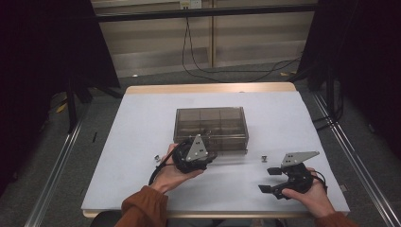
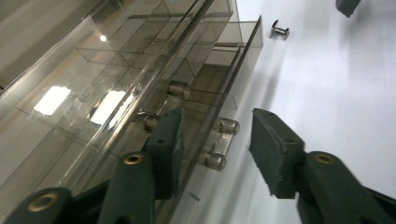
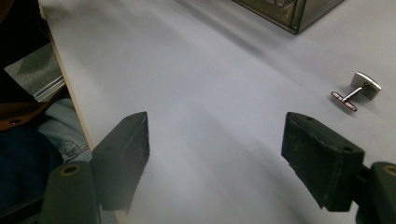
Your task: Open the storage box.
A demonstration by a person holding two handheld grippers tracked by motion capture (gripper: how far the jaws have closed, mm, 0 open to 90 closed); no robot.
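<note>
Smoky clear plastic marks the compartment box (image 1: 211, 126) just beyond my left gripper (image 1: 206, 156) in the high view, and the gripper sits against its near front edge. A small metal cufflink (image 1: 156, 157) lies on the grey table (image 1: 142, 142) just to the outside of my left hand (image 1: 171, 174). My right gripper (image 1: 269, 179) rests well off to the side, its jaws spread, with another cufflink (image 1: 264, 157) just ahead of it.

From the left gripper view, one pad lies against the box's (image 2: 84, 88) opened front, near the clear latch knobs (image 2: 219, 142); the other pad stands apart over bare table. The jaws are parted and clamp nothing I can make out. A cufflink (image 2: 279, 31) lies farther ahead, beside the box's corner.

From the right gripper view, my jaws stand wide with only table (image 3: 210, 116) between them. The cufflink (image 3: 357, 91) lies ahead, toward the right-hand jaw, and the box's corner (image 3: 289, 14) sits farther beyond.
</note>
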